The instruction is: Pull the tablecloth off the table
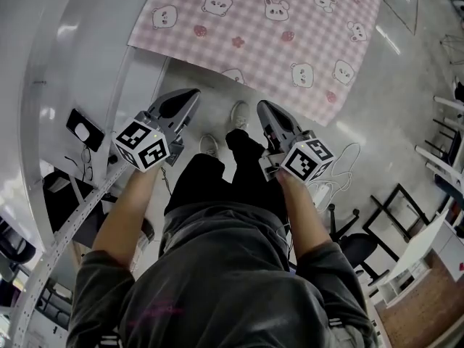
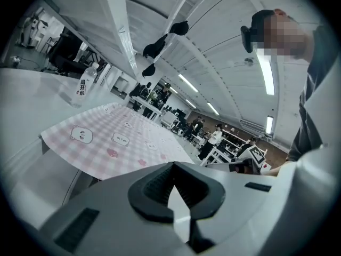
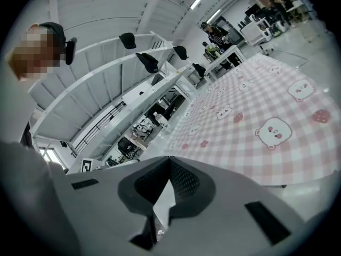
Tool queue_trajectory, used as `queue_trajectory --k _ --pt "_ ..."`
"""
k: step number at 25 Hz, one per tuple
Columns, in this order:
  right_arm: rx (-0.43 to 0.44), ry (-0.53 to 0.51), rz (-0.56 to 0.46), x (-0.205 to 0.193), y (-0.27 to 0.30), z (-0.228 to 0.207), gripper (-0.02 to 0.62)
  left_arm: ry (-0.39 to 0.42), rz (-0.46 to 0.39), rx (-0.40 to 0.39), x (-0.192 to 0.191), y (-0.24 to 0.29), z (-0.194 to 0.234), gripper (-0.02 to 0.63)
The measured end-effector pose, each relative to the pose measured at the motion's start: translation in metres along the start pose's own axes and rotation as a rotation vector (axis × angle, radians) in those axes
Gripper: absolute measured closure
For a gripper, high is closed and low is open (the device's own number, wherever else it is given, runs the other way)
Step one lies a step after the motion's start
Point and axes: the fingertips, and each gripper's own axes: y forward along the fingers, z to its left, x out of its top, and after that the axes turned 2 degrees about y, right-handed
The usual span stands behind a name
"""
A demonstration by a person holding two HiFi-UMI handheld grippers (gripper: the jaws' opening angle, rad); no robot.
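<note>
A pink checked tablecloth (image 1: 268, 27) printed with bear faces lies flat over the table ahead of me; its near edge overhangs. It also shows in the left gripper view as the tablecloth (image 2: 117, 137) and in the right gripper view as the tablecloth (image 3: 256, 116). My left gripper (image 1: 192, 93) hovers short of the near edge, jaws shut with the tips touching and nothing between them. My right gripper (image 1: 262, 106) is beside it, also shut and empty, a little back from the cloth. Neither touches the cloth.
A clear bottle (image 2: 84, 87) stands beyond the table's far left corner. A white rail (image 1: 72, 216) and a black device (image 1: 83, 129) lie to my left. Black chairs (image 1: 359, 249) and floor cables (image 1: 348, 158) are on the right. My shoes (image 1: 239, 114) stand near the table edge.
</note>
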Motion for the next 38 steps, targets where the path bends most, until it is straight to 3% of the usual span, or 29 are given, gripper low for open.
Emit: queue_trajectory --k 18,27,34,38 --pt "-0.050 0.163 0.038 -0.057 0.039 -0.077 0.591 -0.123 0.062 0.020 -0.073 0.044 0.078 0.604" --pt "-0.056 0.288 0.010 -0.077 0.052 -0.108 0.584 -0.203 0.071 0.007 -0.101 0.065 0.107 0.555" --pt "-0.049 0.379 -0.039 -0.085 0.061 -0.120 0.508 -0.280 0.046 -0.041 -0.107 0.076 0.117 0.504" --pt "0.007 0.435 -0.102 -0.080 0.066 -0.123 0.450 -0.347 0.013 -0.081 -0.103 0.082 0.123 0.461"
